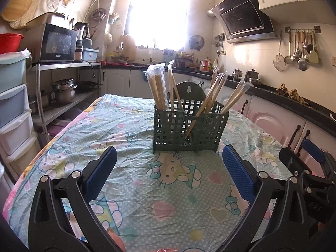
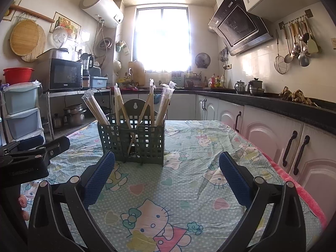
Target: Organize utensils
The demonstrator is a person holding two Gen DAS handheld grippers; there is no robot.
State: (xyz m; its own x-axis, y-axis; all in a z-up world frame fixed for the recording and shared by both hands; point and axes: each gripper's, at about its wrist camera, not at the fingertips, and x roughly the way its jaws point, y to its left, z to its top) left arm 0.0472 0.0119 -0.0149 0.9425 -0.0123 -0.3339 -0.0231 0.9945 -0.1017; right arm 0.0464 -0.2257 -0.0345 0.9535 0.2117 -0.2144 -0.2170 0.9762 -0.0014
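Observation:
A dark green lattice utensil holder (image 1: pixel 189 128) (image 2: pixel 136 140) stands upright on the cartoon-print tablecloth (image 1: pixel 147 189) (image 2: pixel 189 189). Several pairs of wooden chopsticks in clear wrappers (image 1: pixel 156 86) (image 2: pixel 96 109) lean out of its compartments. My left gripper (image 1: pixel 169 161) sits low over the table just in front of the holder, open, nothing between its blue pads (image 1: pixel 100 174). My right gripper (image 2: pixel 167 168) is also open and empty, with the holder ahead and slightly left. Each gripper shows at the edge of the other's view: right gripper (image 1: pixel 308 168), left gripper (image 2: pixel 31 157).
White cabinets with dark handles (image 2: pixel 294 151) and a black counter (image 2: pixel 273 103) run along the right. A steel shelf with microwave (image 1: pixel 58 44) and pots, plus plastic drawers (image 1: pixel 12 109), stand left. Ladles hang on the wall (image 1: pixel 298 50).

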